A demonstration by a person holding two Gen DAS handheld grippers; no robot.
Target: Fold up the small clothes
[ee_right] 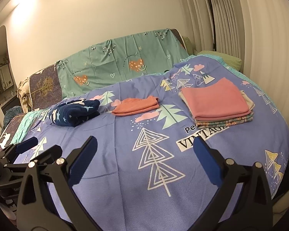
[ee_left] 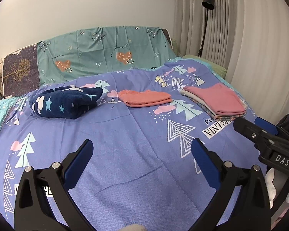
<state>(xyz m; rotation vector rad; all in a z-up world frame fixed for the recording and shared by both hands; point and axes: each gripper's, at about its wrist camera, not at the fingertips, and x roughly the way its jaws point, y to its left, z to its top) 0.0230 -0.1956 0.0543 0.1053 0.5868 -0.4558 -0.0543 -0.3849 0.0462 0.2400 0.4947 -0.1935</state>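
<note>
On the far left of the purple bedspread (ee_left: 125, 154) lies a navy blanket (ee_left: 67, 103) with stars and clouds, loosely bundled. Just right of it, apart from it, sits a folded orange garment (ee_left: 146, 98), flat and neat. Farther right, near the bed's right edge, is a stack of folded clothes (ee_left: 215, 102) with a pink piece on top and patterned pieces beneath, squared up beside the word "VINTAGE" printed on the spread.

Near the bottom of the left wrist view, the left gripper (ee_left: 142, 146) hangs over bare bedspread with its jaws spread wide and nothing between them; all three clothing items lie well beyond its fingertips, on the far side. The right gripper (ee_right: 145, 144) does the same in its own view, jaws wide and empty, with the orange garment and the stack far ahead and the printed tree pattern between its fingers. In the left wrist view it also shows at the right edge, close to the near corner of the stack.

Behind the bed, a teal sheet (ee_left: 106, 52) with hearts drapes over the headboard, and a black floor lamp (ee_left: 207, 19) stands by the pleated curtain (ee_left: 250, 48).
</note>
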